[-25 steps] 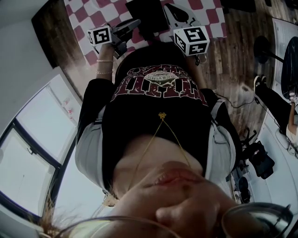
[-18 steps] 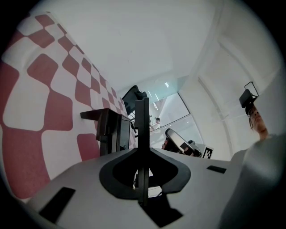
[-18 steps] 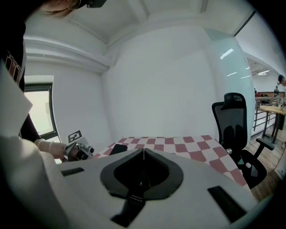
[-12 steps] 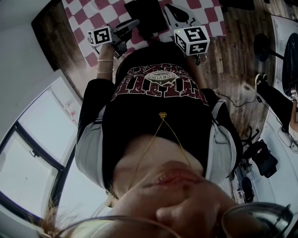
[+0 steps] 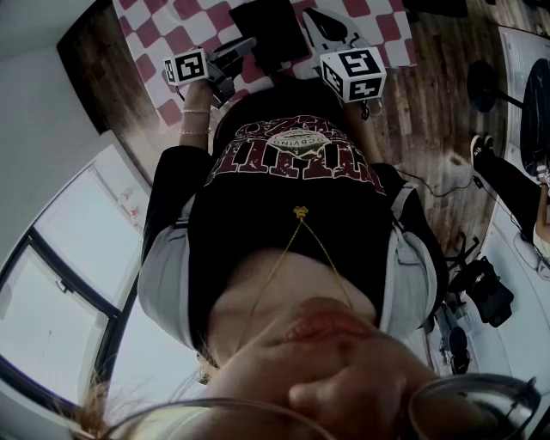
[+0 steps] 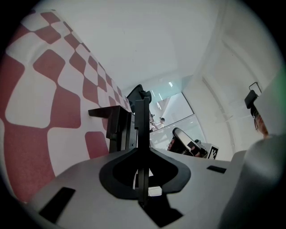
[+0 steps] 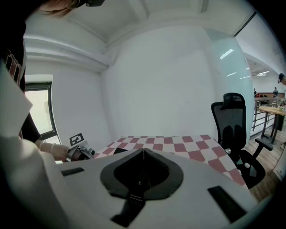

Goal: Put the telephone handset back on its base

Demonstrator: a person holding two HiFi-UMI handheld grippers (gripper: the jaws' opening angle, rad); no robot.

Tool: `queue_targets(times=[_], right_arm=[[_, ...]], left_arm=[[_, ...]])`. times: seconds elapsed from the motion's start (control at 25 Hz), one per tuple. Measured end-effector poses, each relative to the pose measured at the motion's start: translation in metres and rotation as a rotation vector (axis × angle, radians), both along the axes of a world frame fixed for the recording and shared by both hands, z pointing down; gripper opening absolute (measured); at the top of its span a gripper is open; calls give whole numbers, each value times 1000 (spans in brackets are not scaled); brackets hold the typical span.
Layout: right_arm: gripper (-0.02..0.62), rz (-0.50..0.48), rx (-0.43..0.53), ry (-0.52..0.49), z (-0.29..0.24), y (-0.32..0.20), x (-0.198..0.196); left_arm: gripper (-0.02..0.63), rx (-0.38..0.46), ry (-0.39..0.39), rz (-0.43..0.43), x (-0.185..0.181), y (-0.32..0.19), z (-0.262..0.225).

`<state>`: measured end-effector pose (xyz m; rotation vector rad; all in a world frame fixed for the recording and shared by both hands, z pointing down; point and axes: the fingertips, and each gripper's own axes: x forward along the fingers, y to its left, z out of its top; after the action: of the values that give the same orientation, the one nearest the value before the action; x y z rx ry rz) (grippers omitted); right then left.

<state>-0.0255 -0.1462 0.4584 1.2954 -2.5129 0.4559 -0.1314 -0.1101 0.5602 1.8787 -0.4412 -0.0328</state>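
Note:
The head view looks back at the person's own torso, with the red-and-white checkered table (image 5: 172, 26) at the top. A black boxy object (image 5: 271, 30) lies on it, perhaps the telephone; I cannot tell handset from base. It stands just beyond the jaws in the left gripper view (image 6: 111, 127). My left gripper (image 5: 247, 45) hovers beside it, jaws pressed together with nothing between them (image 6: 142, 134). My right gripper (image 5: 320, 17) is held over the table to the right, its jaws (image 7: 143, 154) also together and empty.
The checkered cloth (image 7: 187, 145) covers the table, with wooden floor (image 5: 430, 94) around it. A black office chair (image 7: 232, 125) stands at the table's right end. The left gripper with its marker cube (image 7: 80, 150) shows in the right gripper view. White walls lie behind.

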Motion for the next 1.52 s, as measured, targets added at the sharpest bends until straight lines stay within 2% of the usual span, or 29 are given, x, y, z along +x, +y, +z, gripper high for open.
queue_targets(times=[1.2, 1.52], right_arm=[[21, 10, -20, 9, 9, -5, 0], [21, 6, -23, 8, 10, -8, -3]], left_arm=[[78, -53, -54, 10, 0, -1, 30], [78, -46, -70, 20, 1, -4, 35]])
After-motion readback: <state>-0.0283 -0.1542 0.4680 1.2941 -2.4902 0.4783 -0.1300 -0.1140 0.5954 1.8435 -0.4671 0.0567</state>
